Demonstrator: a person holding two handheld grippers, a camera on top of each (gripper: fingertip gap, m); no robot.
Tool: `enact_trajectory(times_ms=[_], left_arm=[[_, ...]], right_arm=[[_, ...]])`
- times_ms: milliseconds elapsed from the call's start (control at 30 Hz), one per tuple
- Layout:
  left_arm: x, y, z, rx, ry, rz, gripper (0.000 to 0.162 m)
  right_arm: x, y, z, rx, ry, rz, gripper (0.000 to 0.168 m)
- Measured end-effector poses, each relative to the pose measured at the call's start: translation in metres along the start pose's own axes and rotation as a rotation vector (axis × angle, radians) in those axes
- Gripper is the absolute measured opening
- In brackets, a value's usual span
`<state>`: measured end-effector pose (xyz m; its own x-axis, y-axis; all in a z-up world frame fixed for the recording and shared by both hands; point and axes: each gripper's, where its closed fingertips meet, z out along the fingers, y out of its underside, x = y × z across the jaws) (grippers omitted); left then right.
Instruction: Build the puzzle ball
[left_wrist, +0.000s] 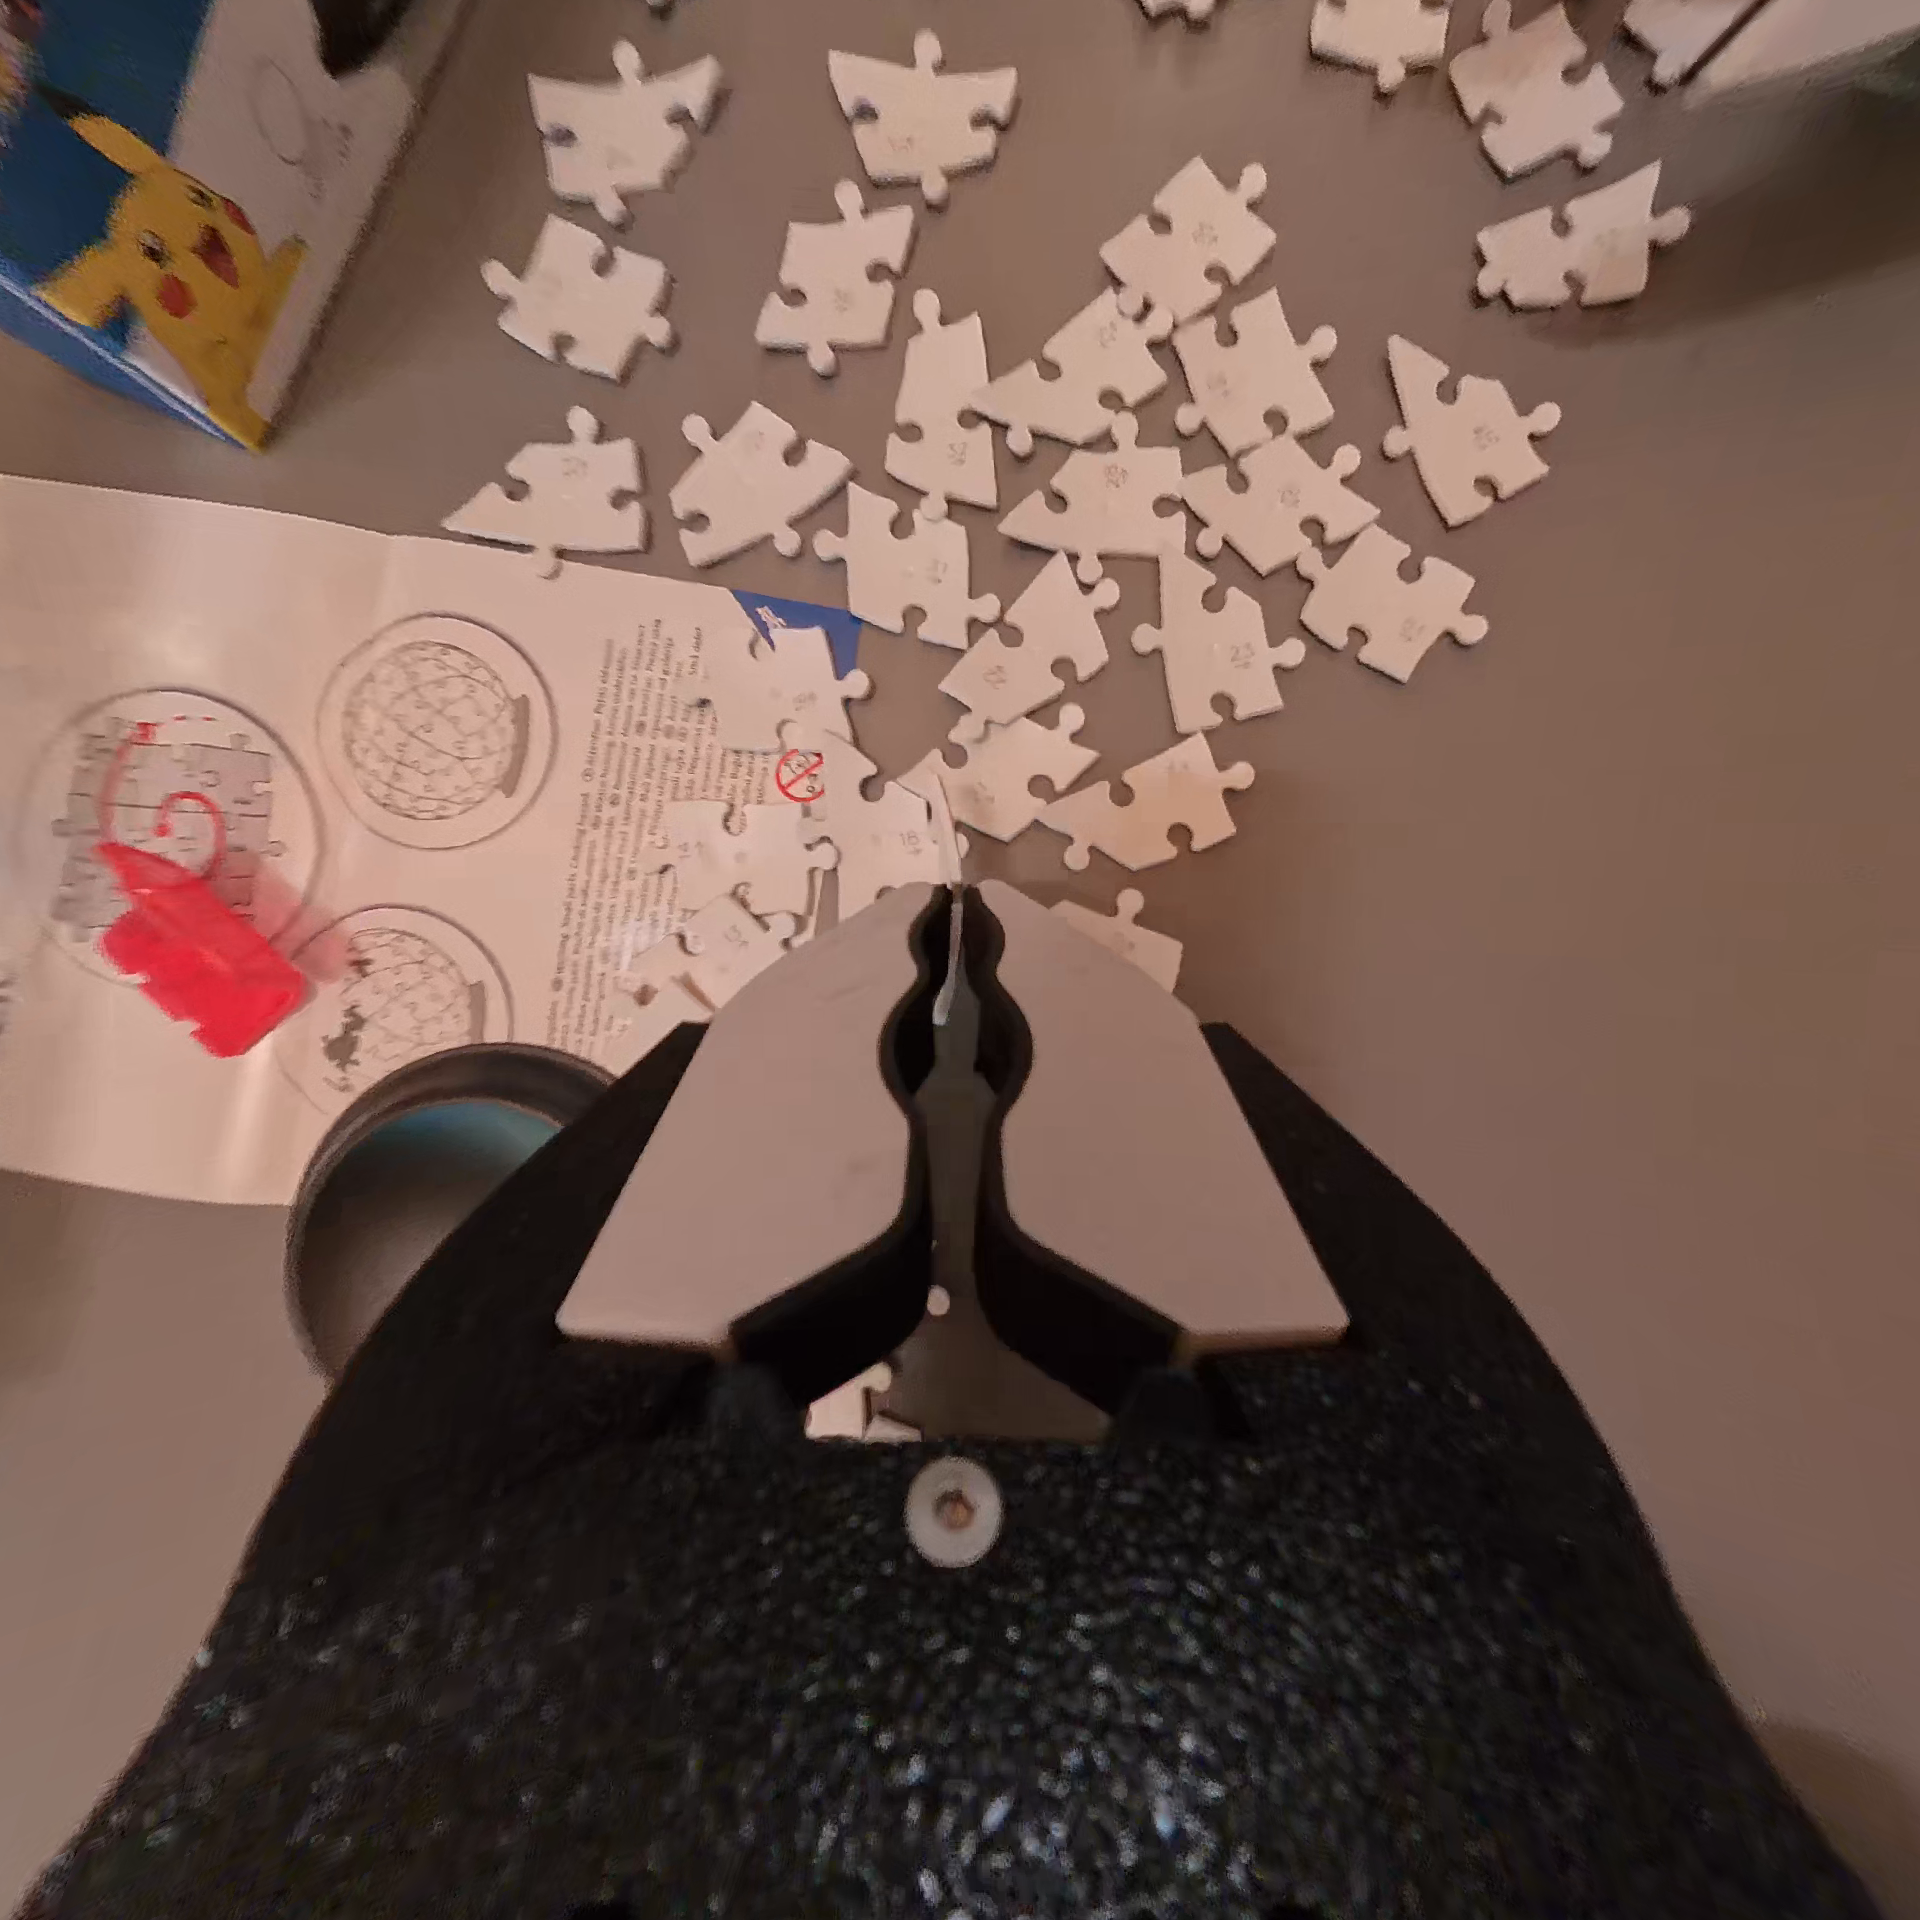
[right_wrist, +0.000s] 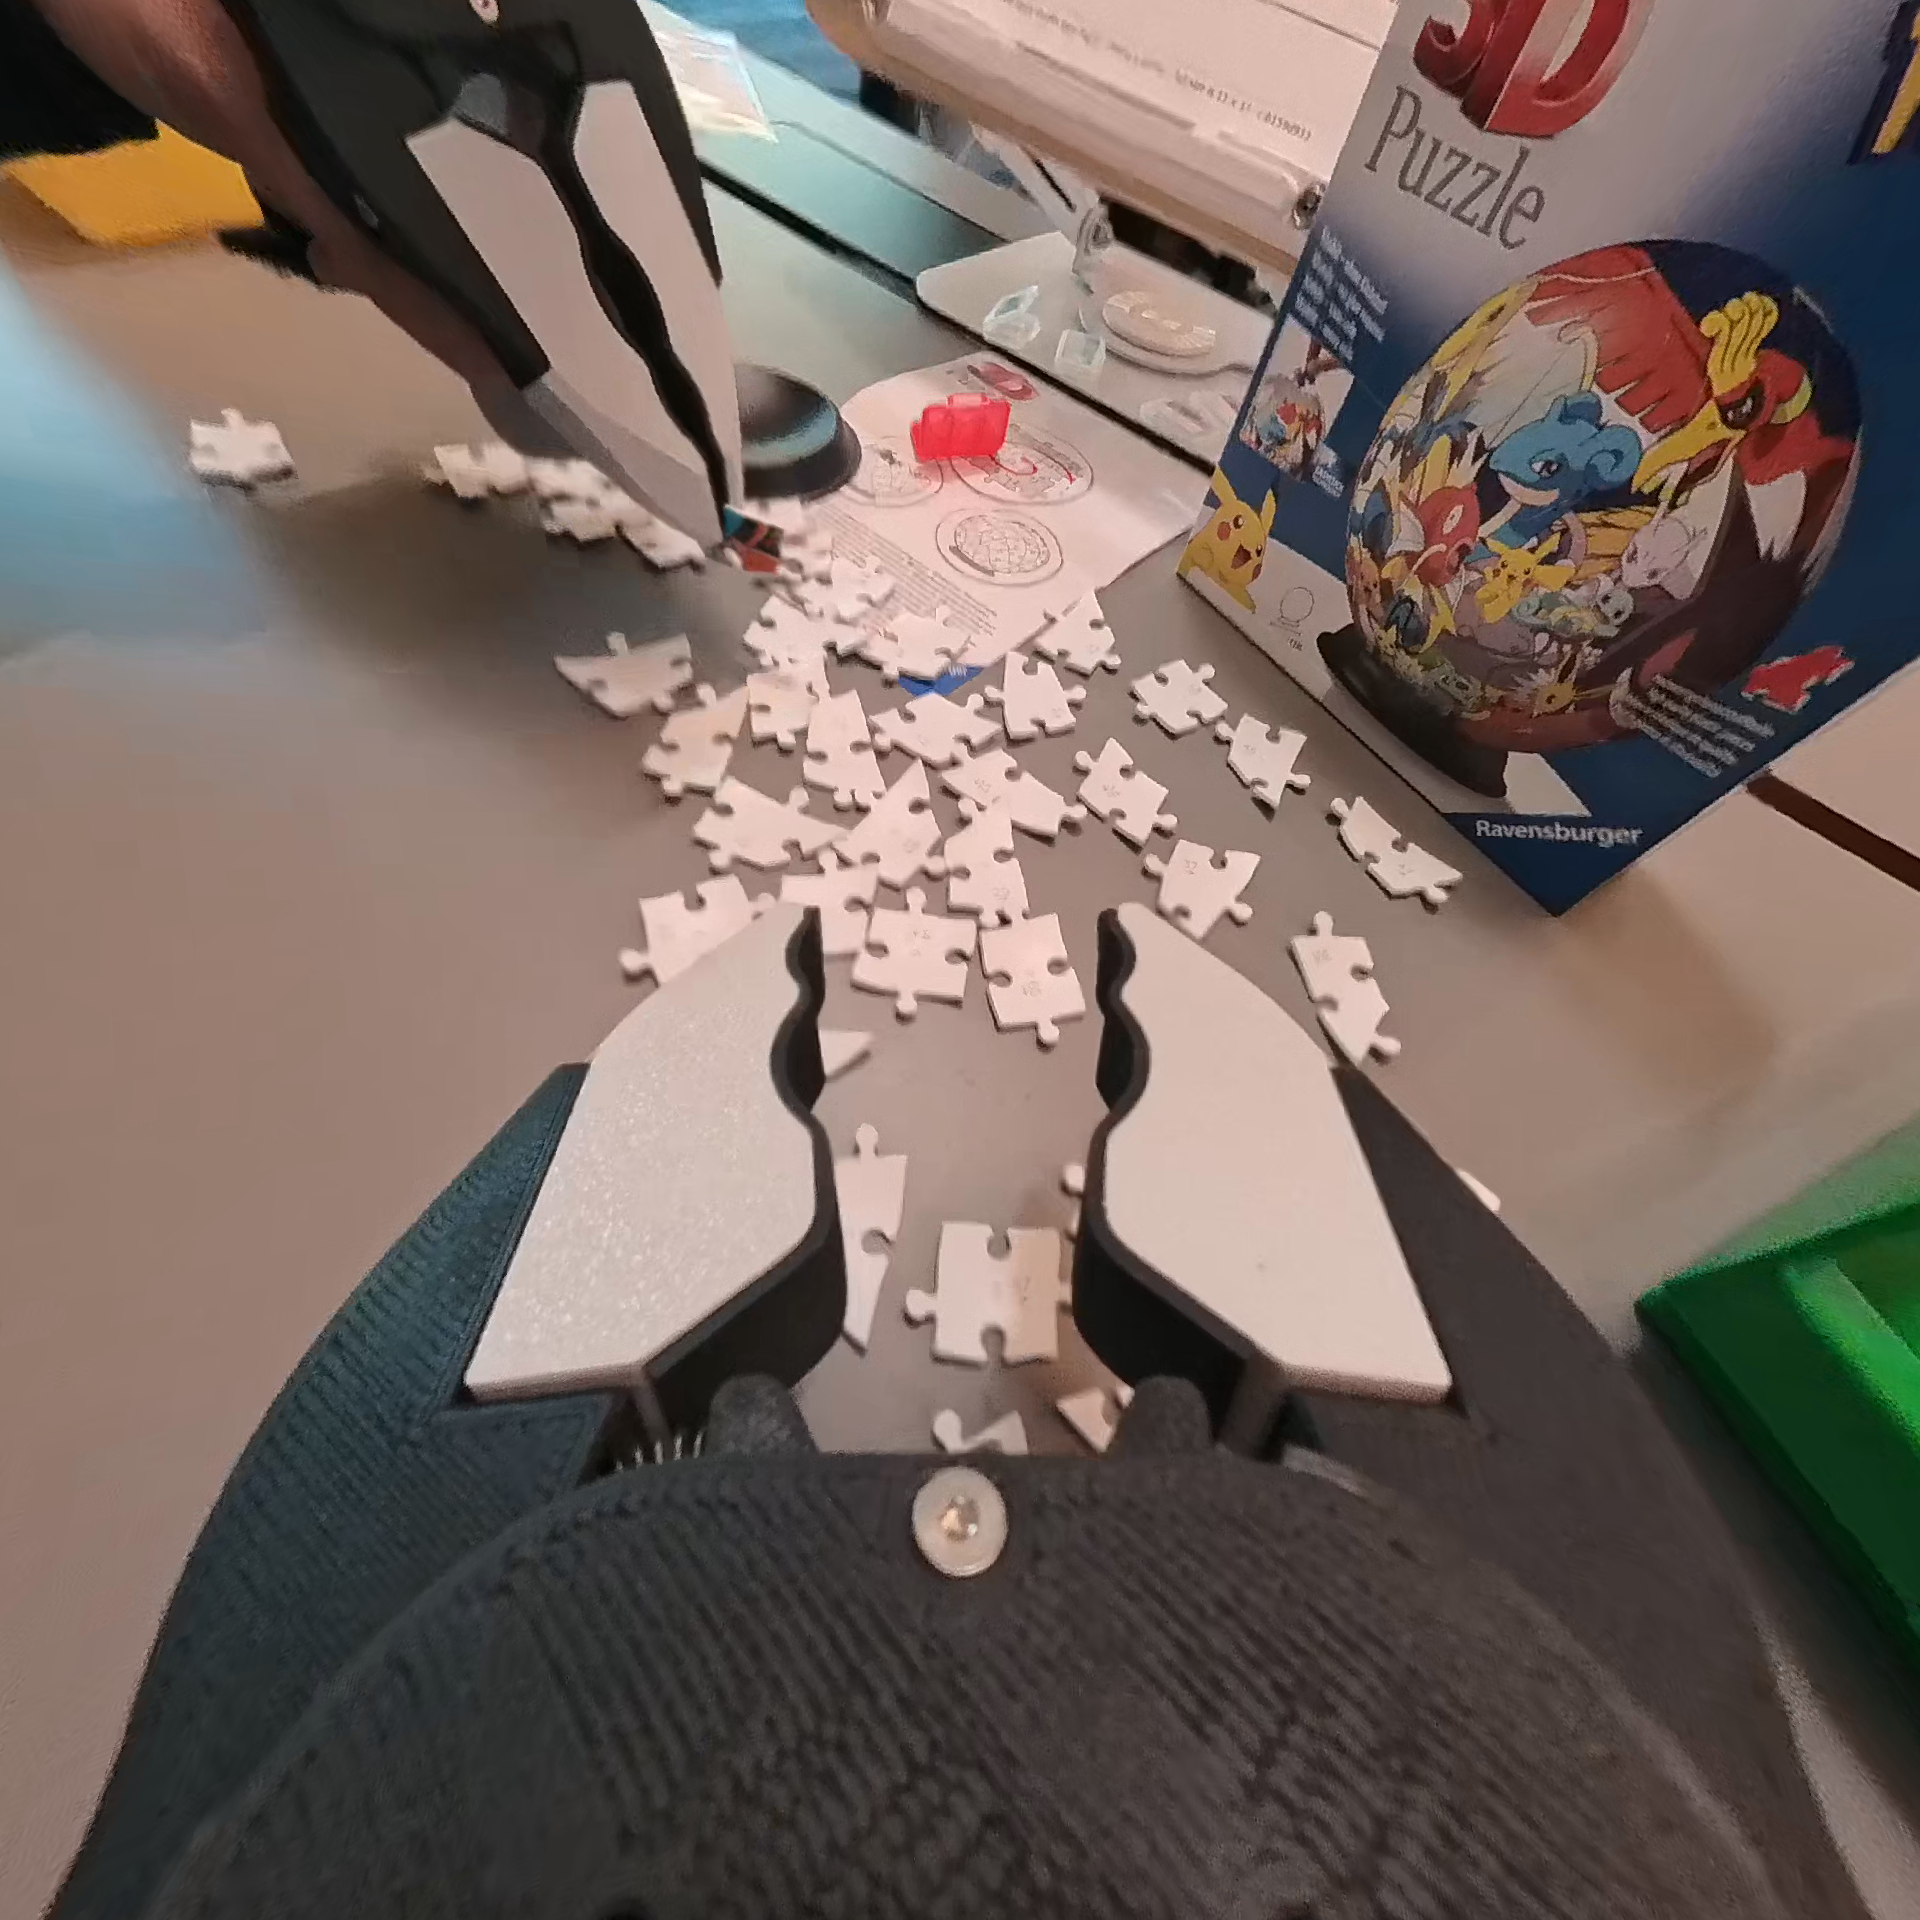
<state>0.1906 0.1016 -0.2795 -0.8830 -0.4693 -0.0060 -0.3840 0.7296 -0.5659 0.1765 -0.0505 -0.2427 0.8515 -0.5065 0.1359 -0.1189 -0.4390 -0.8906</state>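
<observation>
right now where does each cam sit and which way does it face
Left wrist view: on the left gripper, looking steeply down at white puzzle pieces; its own fingers pinch one piece edge-on.
Right wrist view: on the open right gripper, low, looking across the table; the left gripper shows upper left.
Shared: instruction sheet, red part, puzzle box.

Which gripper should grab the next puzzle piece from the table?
Right. The right gripper is open and empty, with loose white pieces lying just below it. The left gripper is already shut on a piece, so it is probably busy.
</observation>
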Motion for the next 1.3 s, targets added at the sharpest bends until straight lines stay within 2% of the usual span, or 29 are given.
enact_trajectory(times_ms=[33, 167, 233, 300, 367, 433, 567, 633, 767, 933, 1000, 1067, 1167, 1300], left_arm=[[-0.002, -0.005, -0.005, 0.019, -0.033, -0.003, 0.001], [-0.019, -0.035, -0.023, 0.120, -0.277, -0.031, 0.001], [-0.031, -0.055, -0.038, 0.208, -0.497, -0.003, 0.001], [-0.032, -0.076, -0.060, 0.295, -0.757, 0.141, 0.001], [-0.027, -0.088, -0.081, 0.300, -1.016, 0.323, 0.001], [-0.019, -0.094, -0.094, 0.275, -1.206, 0.471, 0.001], [-0.002, -0.102, -0.104, 0.268, -1.396, 0.658, 0.001], [0.004, -0.105, -0.107, 0.266, -1.447, 0.712, 0.001], [0.009, -0.107, -0.104, 0.253, -1.475, 0.757, 0.001], [0.007, -0.104, -0.101, 0.238, -1.466, 0.765, 0.002], [0.007, -0.099, -0.094, 0.230, -1.393, 0.751, 0.016], [0.005, -0.090, -0.090, 0.247, -1.296, 0.661, 0.031], [-0.005, -0.063, -0.091, 0.275, -1.148, 0.407, 0.051], [-0.010, -0.022, -0.092, 0.307, -0.961, 0.139, 0.050]], right_arm=[[-0.001, -0.007, 0.002, 0.021, -0.007, 0.022, 0.050], [-0.001, -0.041, 0.020, 0.070, -0.035, 0.144, 0.045], [-0.001, -0.062, 0.031, 0.104, -0.080, 0.262, 0.044], [-0.007, -0.093, 0.037, 0.204, -0.184, 0.404, 0.044], [-0.013, -0.121, 0.037, 0.303, -0.294, 0.512, 0.039], [-0.019, -0.137, 0.037, 0.341, -0.351, 0.531, 0.037], [-0.020, -0.146, 0.044, 0.333, -0.337, 0.560, 0.036], [-0.021, -0.151, 0.043, 0.355, -0.380, 0.613, 0.028], [-0.026, -0.155, 0.041, 0.366, -0.433, 0.643, 0.007], [-0.027, -0.152, 0.045, 0.315, -0.457, 0.615, 0.003], [-0.022, -0.150, 0.050, 0.265, -0.456, 0.577, 0.002], [-0.008, -0.140, 0.061, 0.159, -0.403, 0.467, 0.002], [0.009, -0.113, 0.086, -0.103, -0.391, 0.303, 0.002], [0.008, -0.083, 0.121, -0.413, -0.507, 0.227, 0.002]])
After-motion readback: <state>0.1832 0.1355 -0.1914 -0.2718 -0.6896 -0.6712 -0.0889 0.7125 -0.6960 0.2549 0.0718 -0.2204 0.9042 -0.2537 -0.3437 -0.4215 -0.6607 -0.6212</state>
